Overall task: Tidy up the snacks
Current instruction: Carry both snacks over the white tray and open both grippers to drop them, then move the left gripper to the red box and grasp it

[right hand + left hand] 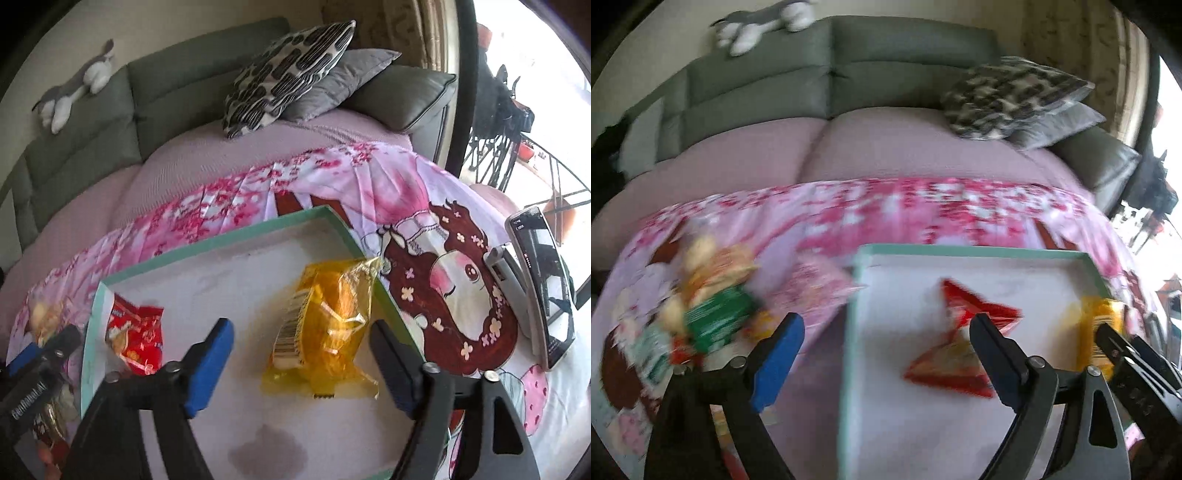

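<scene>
Snack sort, tray part filled: both tools spread and empty over the tray.

Left wrist view: my left tool (886, 332) is spread wide, holding nothing; frame is motion-blurred. The red snack packets (964, 332) lie in the teal-rimmed tray (849, 332) at centre right, just ahead of my right finger. The loose snack pile (709, 306), still unsorted, sits on the floral cloth (886, 206) at lower left, outside the tray, so my left tool is the nearer one for it. Right wrist view: my right tool (301, 350) is also spread, empty. The yellow packet (325, 325) lies inside the tray (207, 247), directly between and ahead of the fingers, its long axis running roughly away from me, slightly tilted. A phone on a stand (539, 280) is at right.
</scene>
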Demonstrator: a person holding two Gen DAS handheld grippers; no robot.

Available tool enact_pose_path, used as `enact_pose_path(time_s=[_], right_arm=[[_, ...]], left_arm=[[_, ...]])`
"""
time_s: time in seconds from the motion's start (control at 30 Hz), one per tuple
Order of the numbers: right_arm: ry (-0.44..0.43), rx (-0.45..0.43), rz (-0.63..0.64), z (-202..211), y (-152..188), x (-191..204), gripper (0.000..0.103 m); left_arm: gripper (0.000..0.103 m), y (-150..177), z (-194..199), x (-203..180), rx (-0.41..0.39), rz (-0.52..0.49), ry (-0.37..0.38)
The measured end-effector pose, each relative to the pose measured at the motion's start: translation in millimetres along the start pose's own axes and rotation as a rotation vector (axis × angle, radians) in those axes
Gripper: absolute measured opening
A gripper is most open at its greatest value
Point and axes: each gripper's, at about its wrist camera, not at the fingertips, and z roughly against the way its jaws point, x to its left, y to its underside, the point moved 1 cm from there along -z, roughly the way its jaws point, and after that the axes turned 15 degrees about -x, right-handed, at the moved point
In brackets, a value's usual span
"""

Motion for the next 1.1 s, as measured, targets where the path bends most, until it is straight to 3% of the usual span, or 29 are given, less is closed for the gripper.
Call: enact_pose_path(time_s=[0.07,0.1,0.2,0.57,0.77,1.1], right_arm=[[0.001,0.010,0.026,1.6,1.1,4.5,0.101],[0.004,0.012,0.036,2.3,1.6,5.9,0.103],[0.011,0.017,0.056,4.6,2.9,10.3,0.103],[-0.048,-0.009,0.106,35.2,10.9,40.1,0.103],[-0.109,0.019,0.164,44.7,21.1,70.9,0.103],[-0.211,0.084,0.240,51.5,43.8,113.7,0.103]], left_arm=[[0.092,2.1,3.8,15.9,0.010,0.027,-0.054],[0.094,4.0,6.0,24.8,0.017,0.043,-0.080],[0.103,10.6,10.9,44.3,0.038,0.068,-0.130],[0.103,21.4,43.3,81.9,-0.008,0.110,-0.193],[0.103,28.1,59.1,94.3,-0.008,0.087,-0.205],[0.103,39.6,72.5,140.8,0.038,0.095,-0.303]])
